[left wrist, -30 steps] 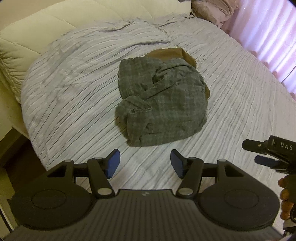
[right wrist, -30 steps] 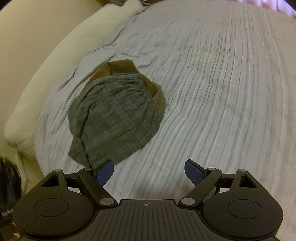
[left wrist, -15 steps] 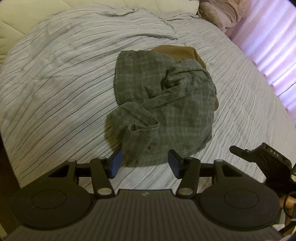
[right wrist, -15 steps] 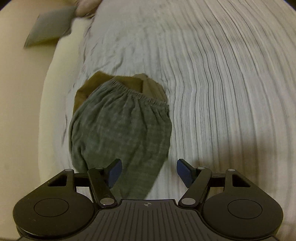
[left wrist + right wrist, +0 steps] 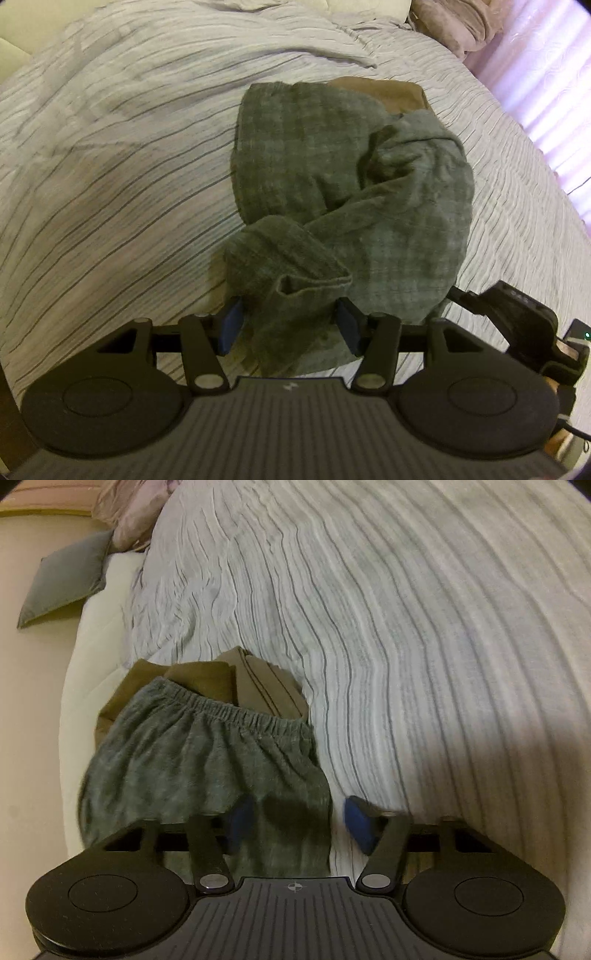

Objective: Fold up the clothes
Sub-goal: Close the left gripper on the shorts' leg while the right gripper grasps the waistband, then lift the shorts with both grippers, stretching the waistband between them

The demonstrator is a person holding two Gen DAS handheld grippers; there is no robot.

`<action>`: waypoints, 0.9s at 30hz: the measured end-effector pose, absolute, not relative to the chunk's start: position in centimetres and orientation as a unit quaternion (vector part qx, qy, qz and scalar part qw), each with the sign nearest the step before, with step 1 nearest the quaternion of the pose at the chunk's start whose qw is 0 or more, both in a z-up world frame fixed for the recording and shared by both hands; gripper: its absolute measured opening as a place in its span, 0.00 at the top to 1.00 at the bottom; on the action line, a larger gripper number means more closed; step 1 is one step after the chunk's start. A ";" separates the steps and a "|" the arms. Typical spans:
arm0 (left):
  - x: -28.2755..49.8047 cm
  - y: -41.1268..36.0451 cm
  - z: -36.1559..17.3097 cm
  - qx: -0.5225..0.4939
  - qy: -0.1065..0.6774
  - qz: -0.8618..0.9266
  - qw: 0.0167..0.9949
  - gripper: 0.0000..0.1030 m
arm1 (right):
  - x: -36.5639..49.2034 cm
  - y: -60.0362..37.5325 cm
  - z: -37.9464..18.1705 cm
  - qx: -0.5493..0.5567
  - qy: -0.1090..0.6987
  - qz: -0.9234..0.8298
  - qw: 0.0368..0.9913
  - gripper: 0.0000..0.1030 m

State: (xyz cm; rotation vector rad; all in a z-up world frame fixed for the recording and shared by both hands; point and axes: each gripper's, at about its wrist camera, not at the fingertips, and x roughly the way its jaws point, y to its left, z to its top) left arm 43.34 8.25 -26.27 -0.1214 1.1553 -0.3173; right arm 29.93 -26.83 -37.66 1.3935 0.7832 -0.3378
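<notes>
Beneath the grey shorts point(image 5: 343, 192), half-hidden brown cloth point(image 5: 221, 679); both claws point(image 5: 290, 325) point(image 5: 295, 823) released.

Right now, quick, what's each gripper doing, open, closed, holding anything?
Left gripper: open, fingers either side of a bunched part of the grey shorts.
Right gripper: open, straddling the shorts' edge.

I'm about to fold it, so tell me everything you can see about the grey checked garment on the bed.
The grey checked garment looks like soft, faintly plaid shorts or trousers with a gathered elastic waistband. It lies crumpled on the striped bedspread, twisted across the middle, partly covering a folded brown garment. One open leg hem faces the left claw, whose open jaws straddle that end. The right claw, also open, straddles another edge.
</notes>
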 end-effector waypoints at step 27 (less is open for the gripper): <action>13.8 -0.4 -17.2 -0.059 0.566 -0.500 0.653 0.96 | 1.4 -32.6 -16.1 0.416 0.350 -0.184 0.819 0.99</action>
